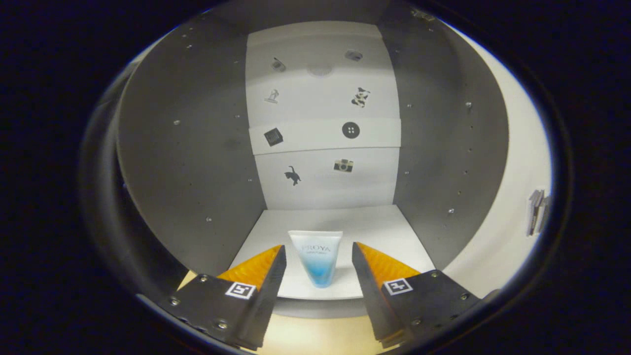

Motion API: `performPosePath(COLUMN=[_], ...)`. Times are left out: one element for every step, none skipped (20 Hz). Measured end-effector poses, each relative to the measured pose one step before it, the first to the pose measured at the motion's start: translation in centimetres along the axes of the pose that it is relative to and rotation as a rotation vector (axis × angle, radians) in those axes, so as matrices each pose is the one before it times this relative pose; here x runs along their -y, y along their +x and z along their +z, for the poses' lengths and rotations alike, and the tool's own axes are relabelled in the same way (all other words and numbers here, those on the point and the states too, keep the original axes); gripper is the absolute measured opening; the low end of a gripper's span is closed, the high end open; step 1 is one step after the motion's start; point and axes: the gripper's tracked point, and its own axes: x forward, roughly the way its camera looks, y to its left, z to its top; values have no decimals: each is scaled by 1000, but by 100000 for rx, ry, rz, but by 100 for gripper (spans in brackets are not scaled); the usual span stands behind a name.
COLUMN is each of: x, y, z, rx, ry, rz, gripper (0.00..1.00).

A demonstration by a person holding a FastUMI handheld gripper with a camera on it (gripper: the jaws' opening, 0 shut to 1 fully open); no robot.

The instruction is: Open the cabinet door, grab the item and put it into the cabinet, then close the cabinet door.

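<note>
White-and-blue cosmetic tube [316, 258] stands cap-down on the near edge of the cabinet floor [374, 231], inside the open cabinet, between the fingers of the claw [319, 259], which is spread wide and clear of it. Placing appears done. Judged next: draw the claw out straight, then swing the door shut.

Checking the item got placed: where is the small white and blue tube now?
The small white and blue tube stands on the white cabinet floor near its front edge, between the open gripper fingers, untouched.
</note>
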Motion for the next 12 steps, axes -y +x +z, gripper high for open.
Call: performPosePath(x=[-15, -171, -184, -97, 23, 6, -44, 1, 272, 373, 535, 542], y=[-1104, -1101, -1283, -1400, -1547, -1567, -1712, -1776, -1765, -1816, -1823, -1718], z=[37, -42, -23, -107, 96, -88, -107, -250, -277, -452, -295, -301], rx=[1453, 1406, 764, 956, 1469, 1266, 839, 732, 289, 247, 634, 493], ry=[-960, -180, 499, 488, -200, -145, 27, 275, 383, 24, -304, -405], rz=[-1011, -507, -109, -467, -676, -552, -233, -446, -1072, -1254, -1684, -1666], gripper=[79, 80, 79, 79, 79, 79, 79, 79, 79, 79, 79, 79])
